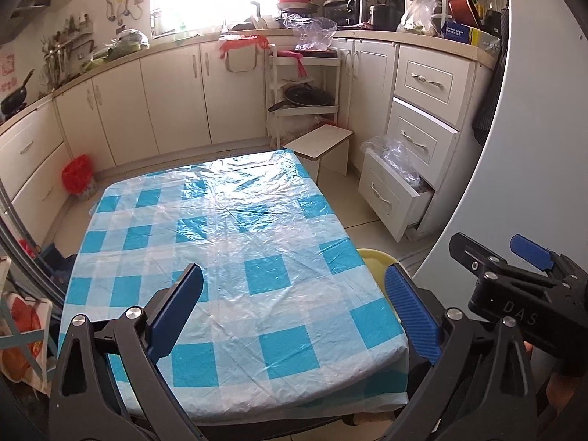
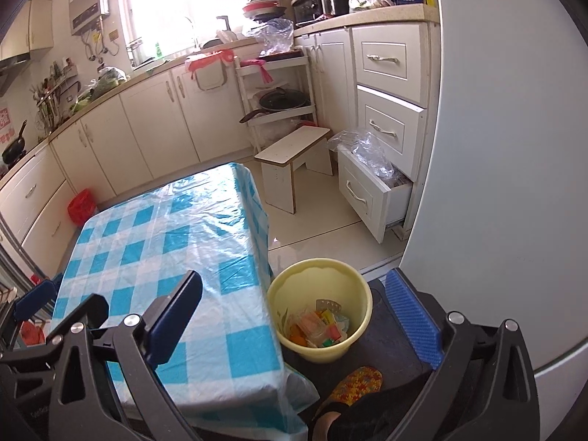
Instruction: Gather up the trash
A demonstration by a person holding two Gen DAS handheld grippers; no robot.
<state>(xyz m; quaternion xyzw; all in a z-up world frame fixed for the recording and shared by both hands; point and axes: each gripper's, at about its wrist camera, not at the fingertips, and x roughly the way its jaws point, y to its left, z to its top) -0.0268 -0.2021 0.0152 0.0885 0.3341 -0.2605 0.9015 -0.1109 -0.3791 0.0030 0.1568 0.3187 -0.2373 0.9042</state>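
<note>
Your left gripper (image 1: 294, 316) hangs above the blue-checked tablecloth (image 1: 235, 242) with its jaws spread wide and nothing between them. Your right gripper (image 2: 294, 316) is likewise fully parted and empty. The trash (image 2: 318, 329), a heap of coloured wrappers, lies inside the yellow bin (image 2: 319, 279) on the floor just beside the table's right edge.
</note>
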